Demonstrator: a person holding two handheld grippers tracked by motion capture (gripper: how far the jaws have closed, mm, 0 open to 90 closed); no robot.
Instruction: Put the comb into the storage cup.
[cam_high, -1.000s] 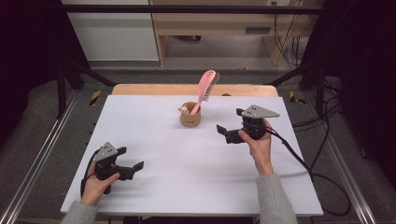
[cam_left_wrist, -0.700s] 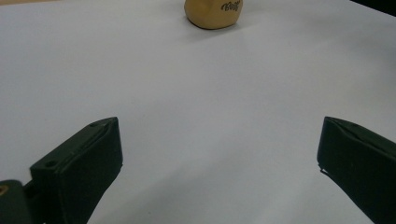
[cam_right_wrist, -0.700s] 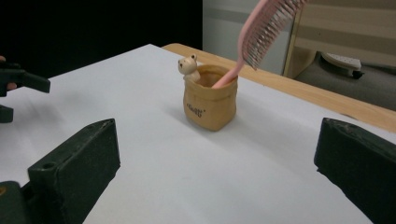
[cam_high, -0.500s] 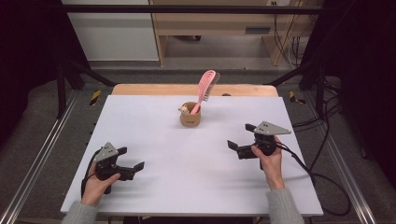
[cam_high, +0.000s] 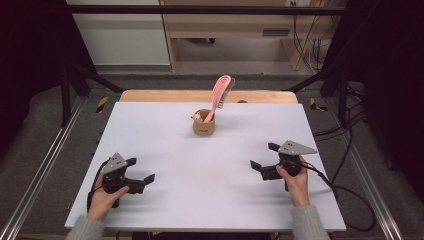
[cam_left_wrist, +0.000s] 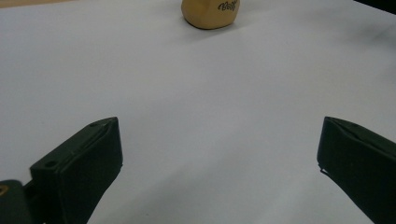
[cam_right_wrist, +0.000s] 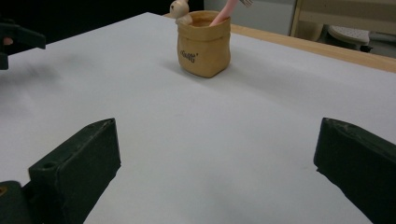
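My left gripper (cam_high: 140, 170): black two-jaw tool at about 7 o'clock on the table, jaws spread wide, holding nothing.
My right gripper (cam_high: 264, 156): same black tool with a grey three-cornered plate, at about 4 o'clock, jaws wide apart, empty, resting on the surface.
White tabletop (cam_high: 210, 170): bare between the two grippers.
Tan sack-shaped pot with dark lettering (cam_high: 204, 123): upright toward 12 o'clock, well apart from both grippers.
Pink plastic hairbrush (cam_high: 220, 92): standing in the pot, leaning toward 1 o'clock.
Small beige figure (cam_right_wrist: 180, 11): at the pot's rim, 10 o'clock side in the high view.
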